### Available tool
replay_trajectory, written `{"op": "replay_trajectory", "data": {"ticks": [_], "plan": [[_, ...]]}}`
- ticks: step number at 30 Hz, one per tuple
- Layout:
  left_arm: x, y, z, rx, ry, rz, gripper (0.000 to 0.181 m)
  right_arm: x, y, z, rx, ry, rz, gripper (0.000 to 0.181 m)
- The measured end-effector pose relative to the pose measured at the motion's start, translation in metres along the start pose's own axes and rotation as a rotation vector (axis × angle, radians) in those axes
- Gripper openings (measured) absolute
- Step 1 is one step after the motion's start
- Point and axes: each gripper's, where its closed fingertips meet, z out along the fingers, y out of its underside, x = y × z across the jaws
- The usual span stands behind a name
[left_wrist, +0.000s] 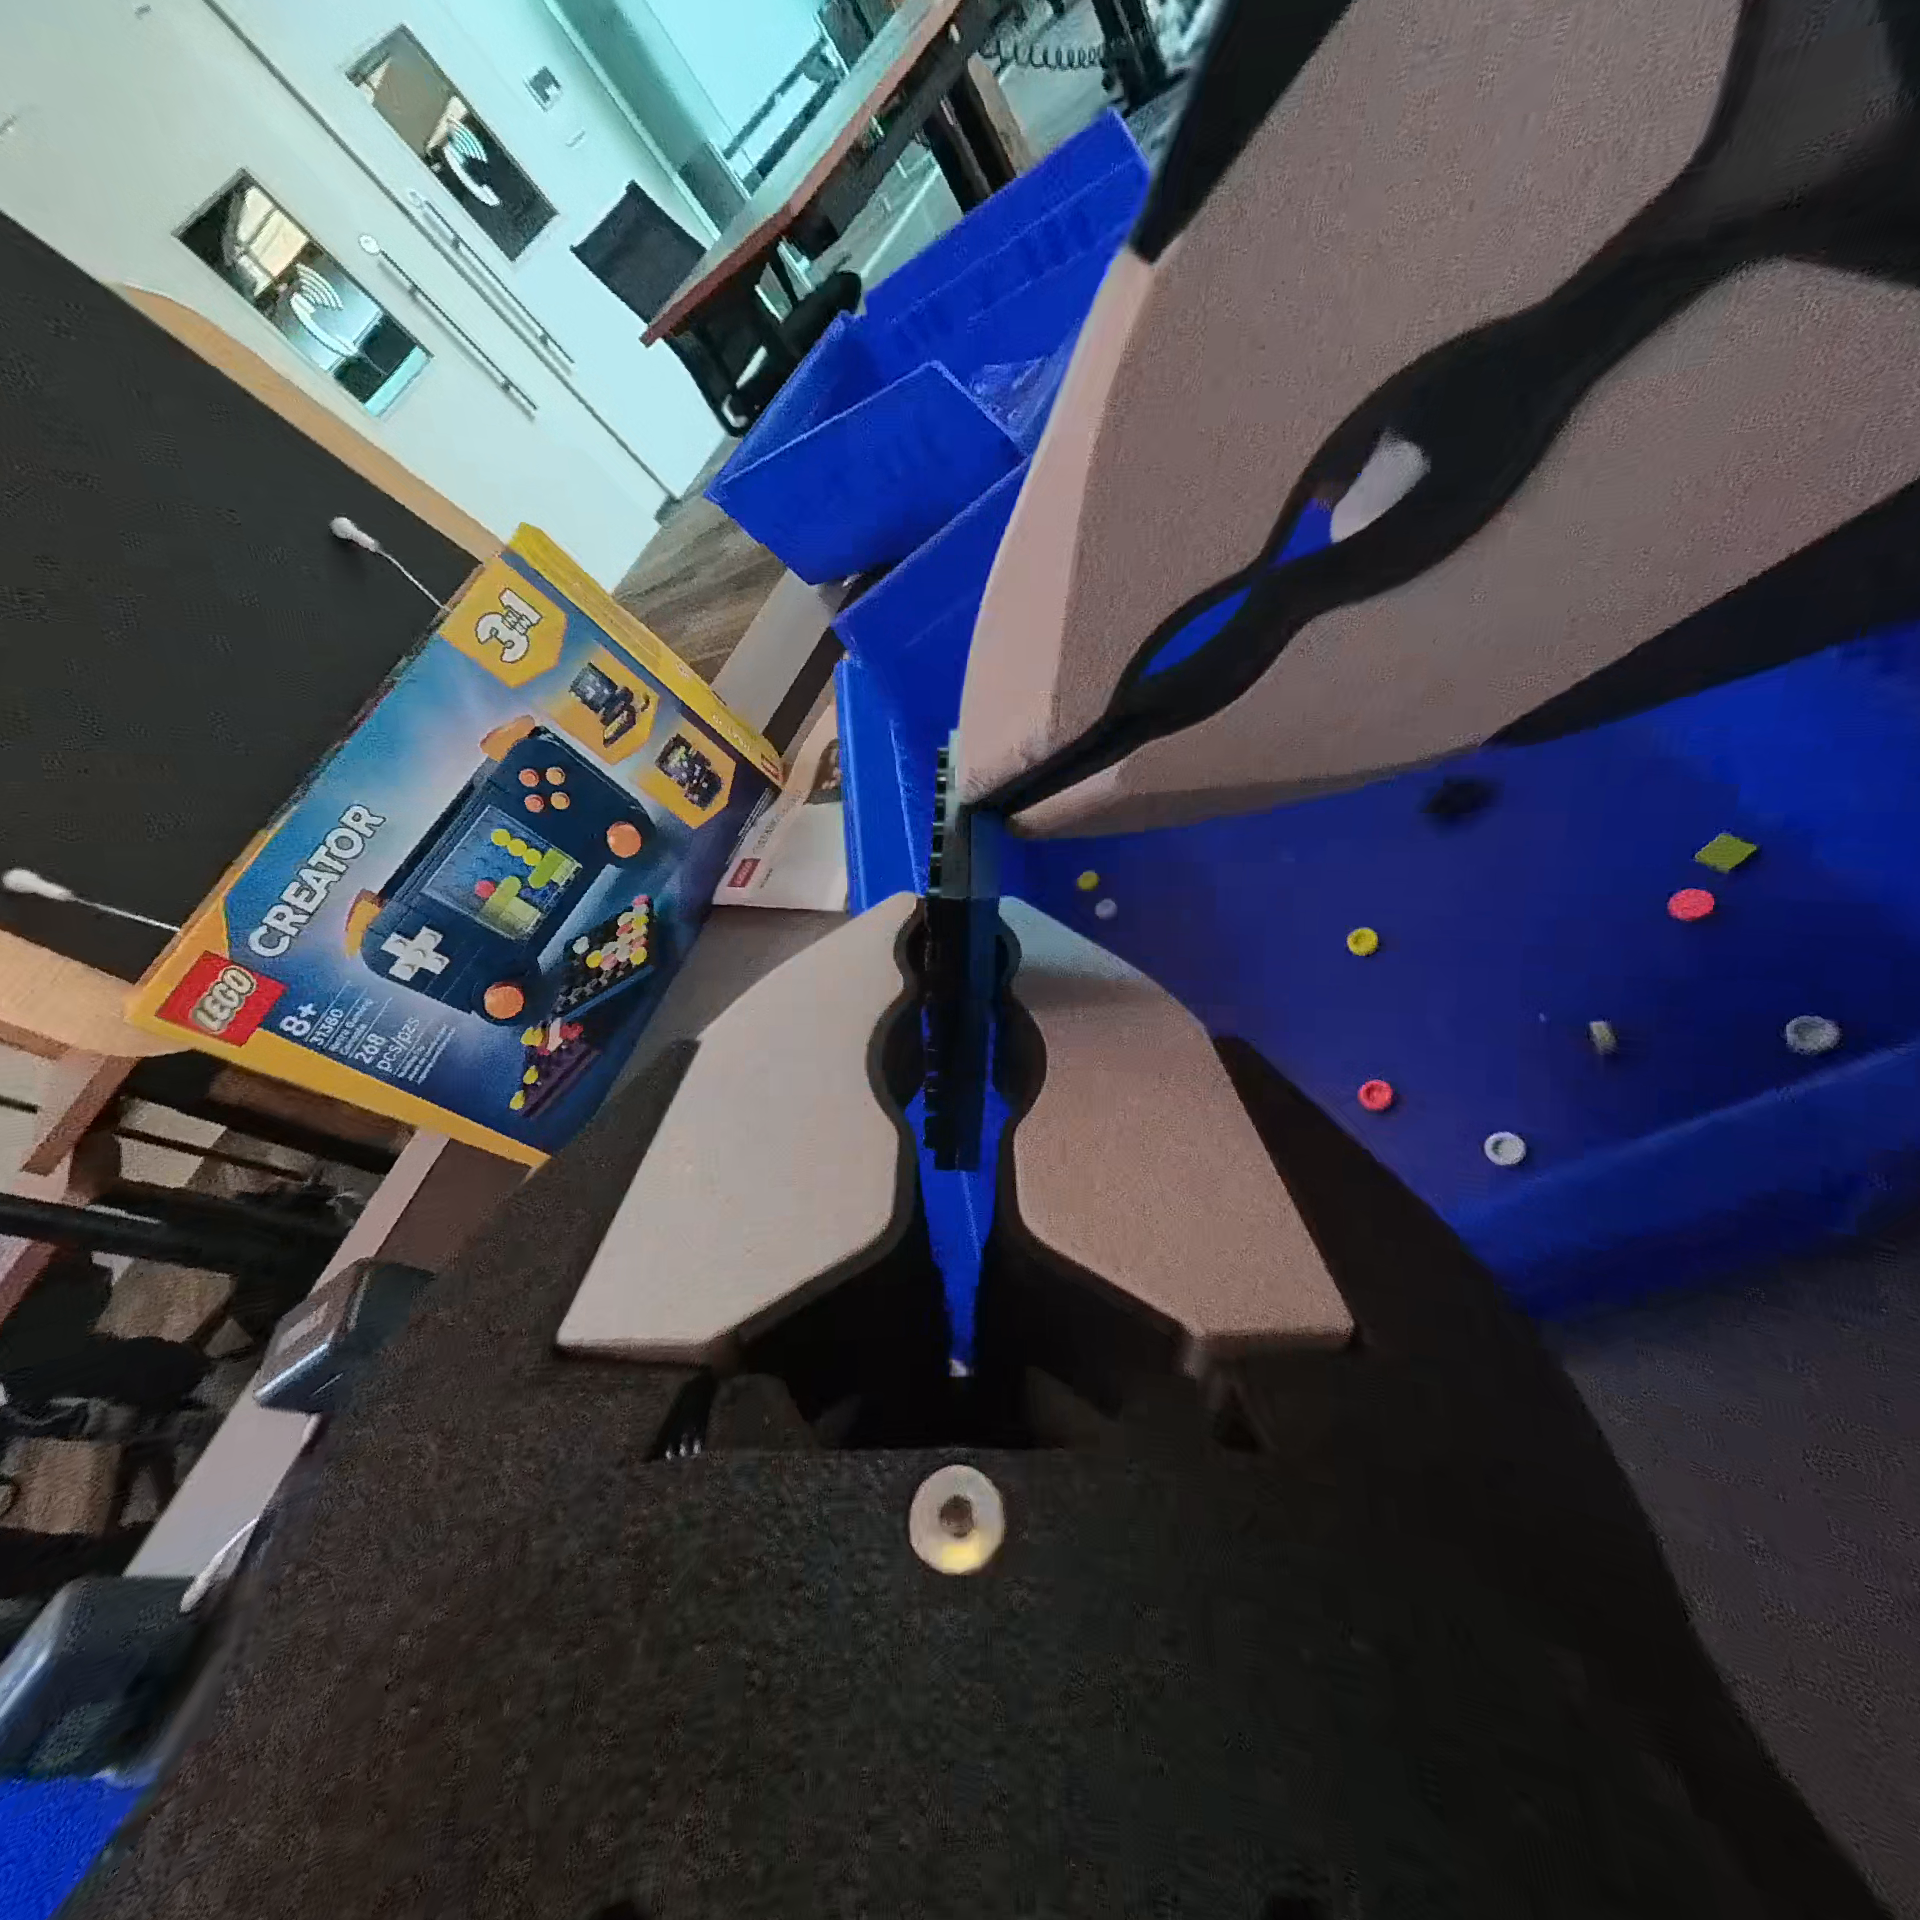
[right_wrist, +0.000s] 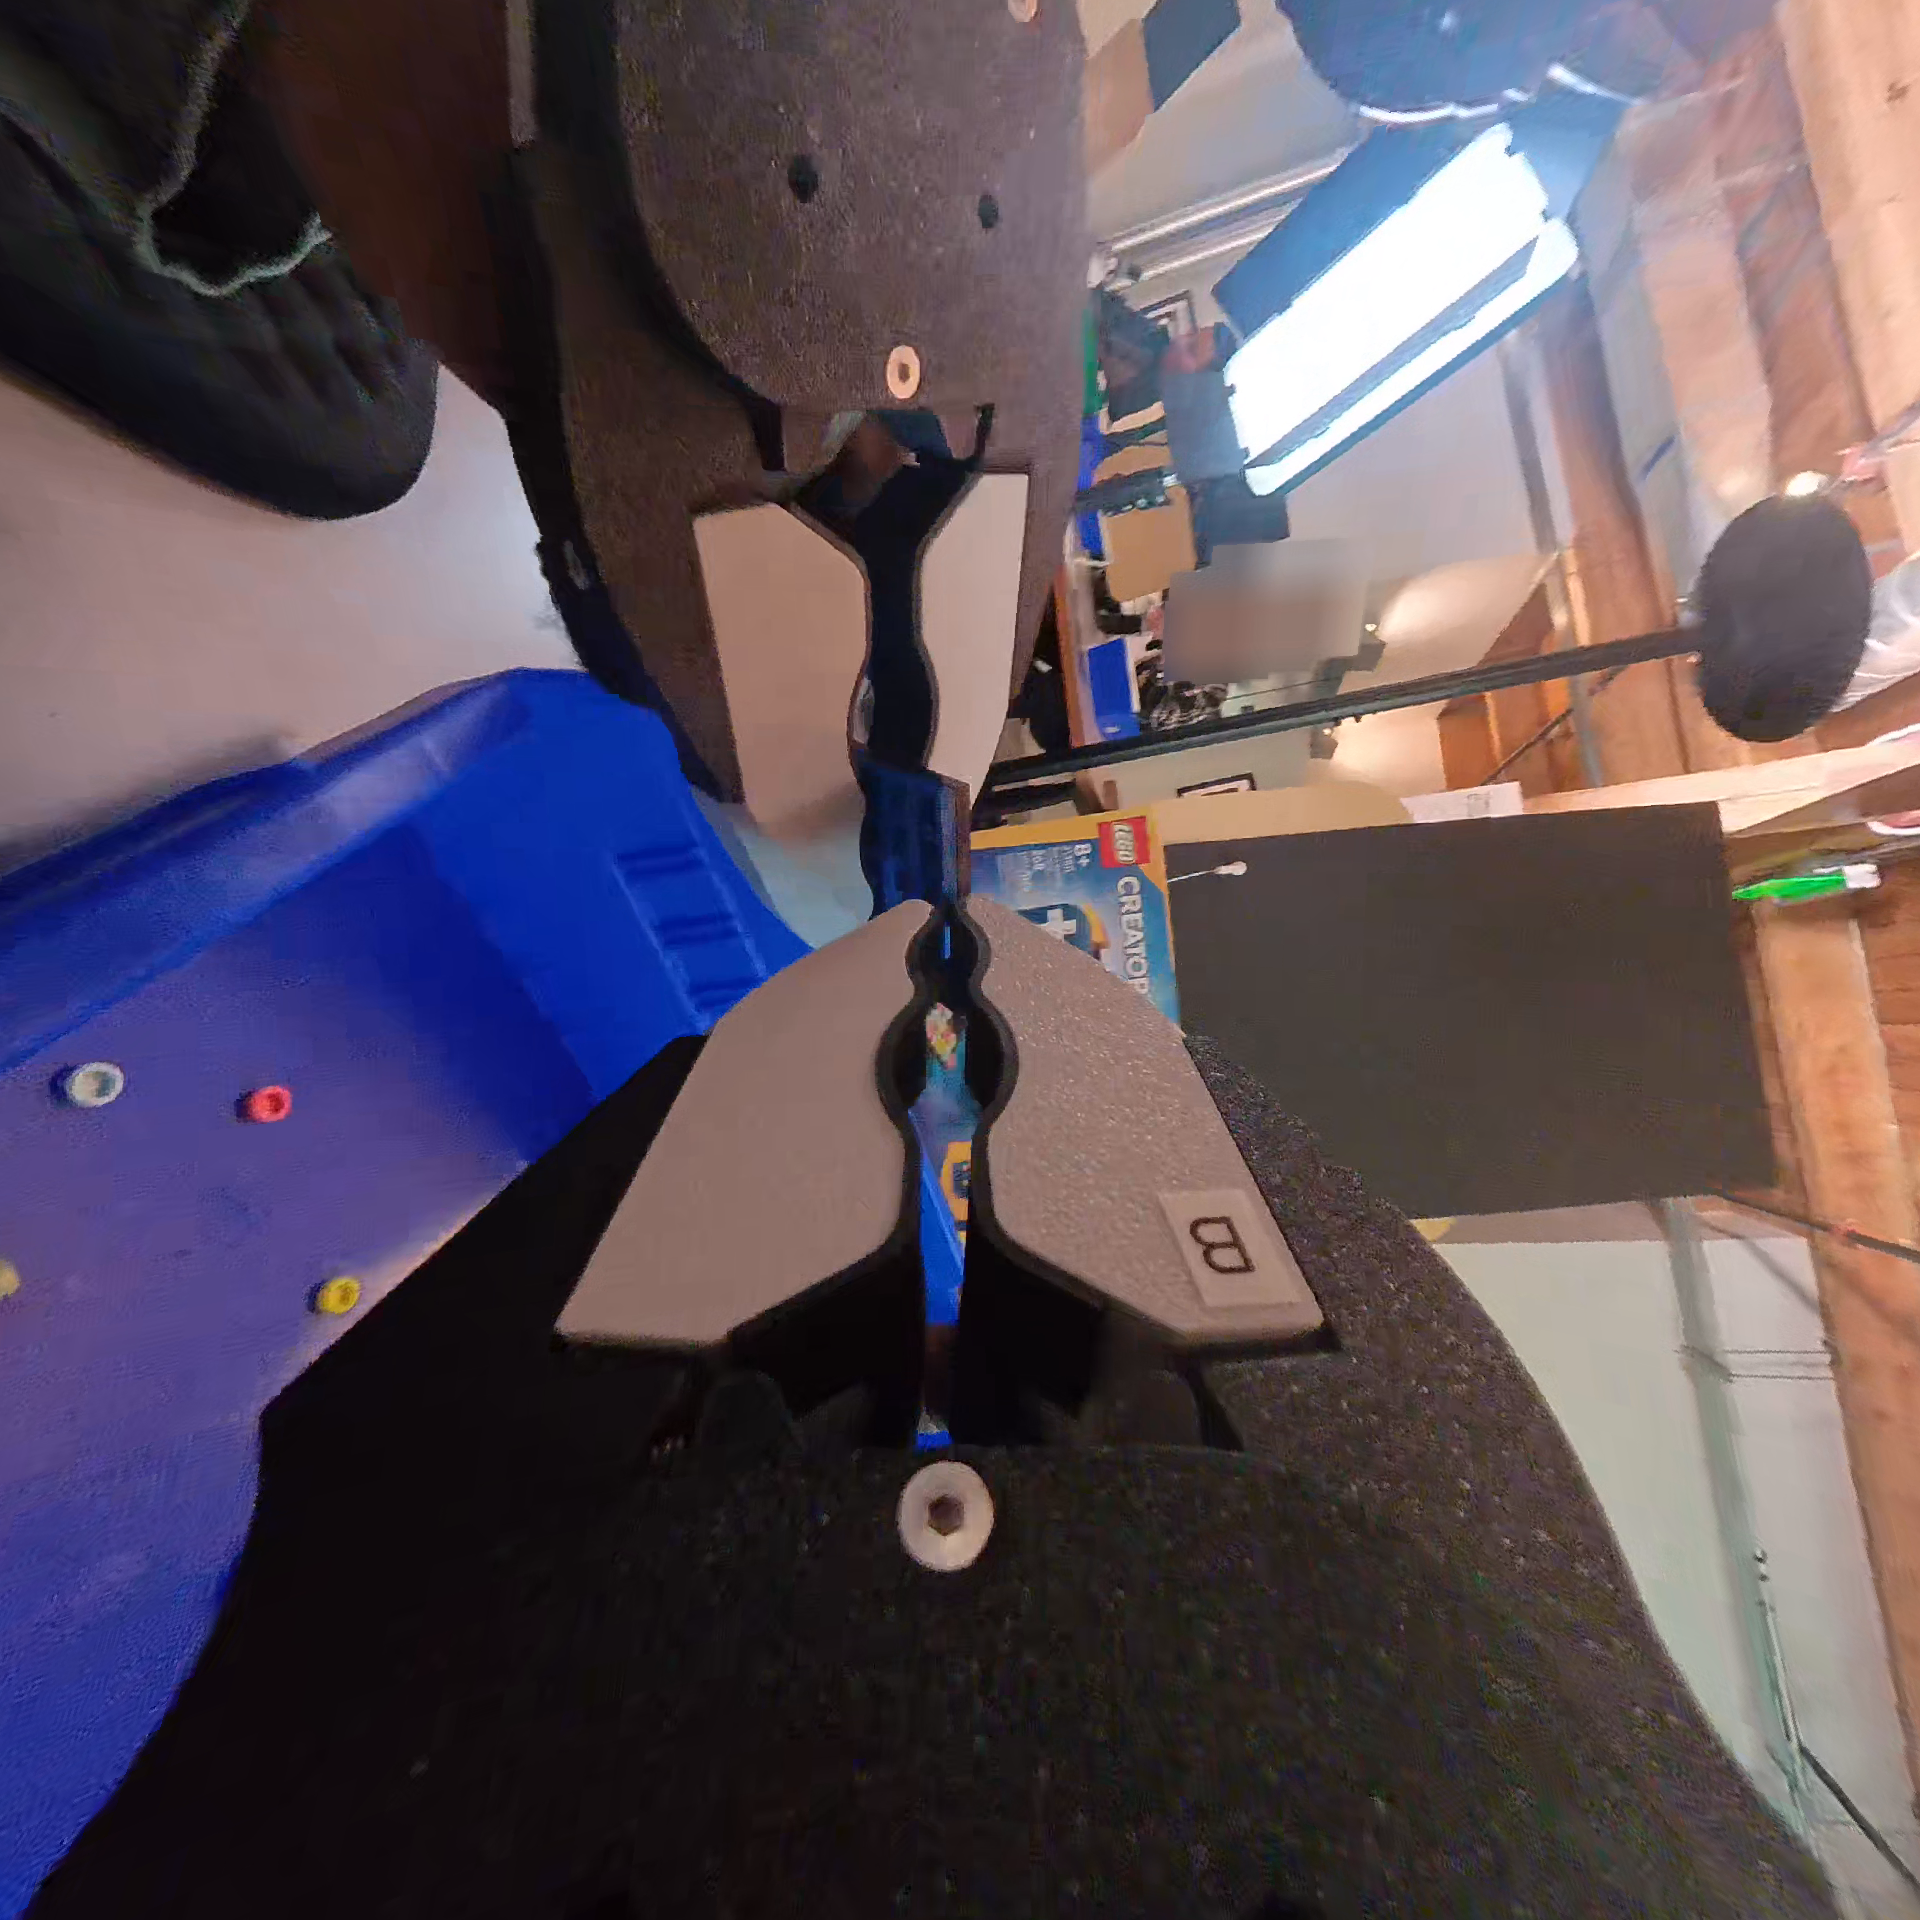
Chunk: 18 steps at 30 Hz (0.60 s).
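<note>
Both grippers are pinching one thin dark-blue plate (left_wrist: 958, 997) edge-on above the blue bin (left_wrist: 1558, 1226): the left gripper (left_wrist: 961, 1023) and the right gripper (right_wrist: 940, 940) are clenched on it. Uneven pulling could snap it free, dropping it among the small round pieces (left_wrist: 1690, 904).

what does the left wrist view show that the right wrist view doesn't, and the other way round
Only the left wrist view shows further blue plastic bins behind the near one, a yellow-green square tile and a long wooden table.

Only the right wrist view shows a bright rectangular light panel, a black round fuzzy microphone on a rod, and a dark sleeve.

Both show the left gripper and right gripper shut on a thin dark blue and black brick assembly, the blue plastic bin holding small round studs, and a boxed building set.
</note>
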Motion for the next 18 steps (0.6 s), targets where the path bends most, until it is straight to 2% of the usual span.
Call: {"op": "replay_trajectory", "data": {"ticks": [2, 8, 9, 10, 11, 12, 13, 15, 16, 18], "plan": [[0.001, 0.003, 0.003, -0.016, -0.006, 0.021, 0.007, -0.005, 0.003, 0.001, -0.022, -0.039, -0.007, 0.001], [0.008, 0.013, 0.012, -0.009, 0.041, -0.108, 0.008, -0.024, 0.010, 0.004, -0.043, -0.160, -0.019, 0.000], [0.003, -0.005, 0.007, 0.102, 0.034, -0.165, 0.008, -0.054, 0.008, 0.001, -0.022, -0.355, -0.016, 0.000], [-0.004, -0.020, 0.001, 0.162, 0.029, -0.202, 0.008, -0.081, 0.008, 0.002, -0.039, -0.480, 0.020, 0.000], [-0.013, -0.021, 0.000, 0.140, -0.017, -0.162, 0.007, -0.086, 0.015, 0.007, -0.072, -0.438, -0.056, 0.000], [-0.019, -0.012, 0.002, 0.088, -0.040, -0.134, 0.007, -0.066, 0.018, 0.010, -0.069, -0.288, -0.147, 0.000], [-0.017, -0.002, 0.006, 0.069, -0.012, -0.155, 0.007, -0.042, 0.015, 0.006, -0.031, -0.188, -0.095, 0.000], [-0.010, 0.012, 0.011, 0.039, 0.022, -0.171, 0.007, 0.001, 0.000, -0.010, 0.141, -0.064, 0.139, 0.000], [-0.008, 0.013, 0.012, 0.031, 0.020, -0.145, 0.008, 0.012, -0.006, -0.016, 0.210, -0.035, 0.188, 0.016], [-0.002, 0.009, 0.014, 0.027, 0.034, -0.112, 0.007, 0.012, 0.000, -0.012, 0.178, -0.033, 0.176, 0.025]]}}
